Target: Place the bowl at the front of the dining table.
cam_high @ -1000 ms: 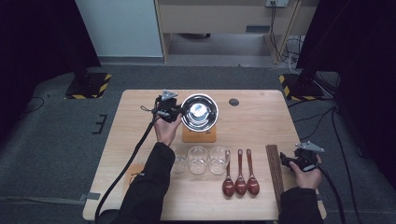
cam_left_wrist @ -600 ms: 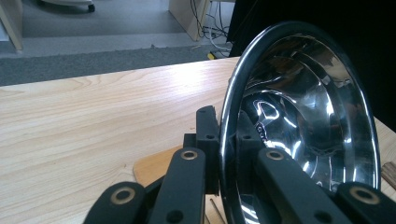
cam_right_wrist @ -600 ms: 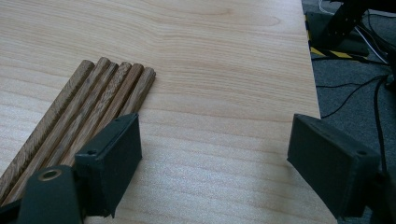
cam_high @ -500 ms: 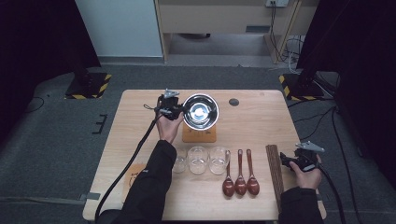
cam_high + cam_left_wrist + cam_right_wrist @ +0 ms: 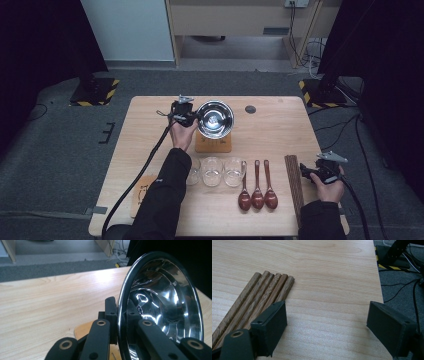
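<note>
A shiny metal bowl (image 5: 215, 119) is being held by the left claw (image 5: 192, 118) at the far middle of the worktop (image 5: 280, 125). The bowl's rim is being pinched between the 2 black jaws, which are clamped tight on it (1 jaw inside the bowl, 1 outside). The bowl is being tipped up on its side, so its open face is being shown to the high view. Under it, a small wooden board (image 5: 213, 144) is lying on the worktop.

In the left gripper view, the bowl (image 5: 162, 307) is being seen edge-on between the jaws of the left claw (image 5: 122, 322), with the pale wood of the worktop (image 5: 50, 297) behind it.

The right claw (image 5: 306, 171) is being held low at the near right edge of the worktop, just beside a bundle of wooden sticks (image 5: 294, 182). Its jaws are being kept wide apart, with nothing between them. In the right gripper view, the sticks (image 5: 259, 298) are lying by the left jaw of the right claw (image 5: 327, 322).

3 glass cups (image 5: 212, 171) and 3 brown spoons (image 5: 257, 187) are lined up at the near side.
</note>
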A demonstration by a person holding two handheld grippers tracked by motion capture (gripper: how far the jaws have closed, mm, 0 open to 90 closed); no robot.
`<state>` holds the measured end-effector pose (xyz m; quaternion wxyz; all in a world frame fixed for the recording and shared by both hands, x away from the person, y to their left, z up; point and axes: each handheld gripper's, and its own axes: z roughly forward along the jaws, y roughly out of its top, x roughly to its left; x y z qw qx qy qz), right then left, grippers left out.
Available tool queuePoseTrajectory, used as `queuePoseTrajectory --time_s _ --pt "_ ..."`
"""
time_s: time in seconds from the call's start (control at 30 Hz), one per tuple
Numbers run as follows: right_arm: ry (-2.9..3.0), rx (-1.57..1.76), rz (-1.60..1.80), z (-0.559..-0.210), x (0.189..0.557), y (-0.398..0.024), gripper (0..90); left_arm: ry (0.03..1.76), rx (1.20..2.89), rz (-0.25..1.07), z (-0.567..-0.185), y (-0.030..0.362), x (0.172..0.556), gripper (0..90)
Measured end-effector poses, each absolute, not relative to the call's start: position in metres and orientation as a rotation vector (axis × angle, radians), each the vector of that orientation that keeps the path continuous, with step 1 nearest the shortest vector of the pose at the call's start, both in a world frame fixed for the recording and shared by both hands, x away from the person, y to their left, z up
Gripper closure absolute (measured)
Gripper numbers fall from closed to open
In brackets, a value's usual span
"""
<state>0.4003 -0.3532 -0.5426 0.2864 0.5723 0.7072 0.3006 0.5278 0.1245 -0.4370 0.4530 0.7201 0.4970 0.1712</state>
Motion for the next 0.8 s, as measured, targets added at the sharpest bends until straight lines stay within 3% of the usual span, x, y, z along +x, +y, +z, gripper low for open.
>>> queuePoseTrajectory --time_s 0.8 --pt "1.892 1.536 0.808 -0.543 0.401 -0.354 16.3 1.308 1.865 0.37 -0.482 0.116 0.542 84.1"
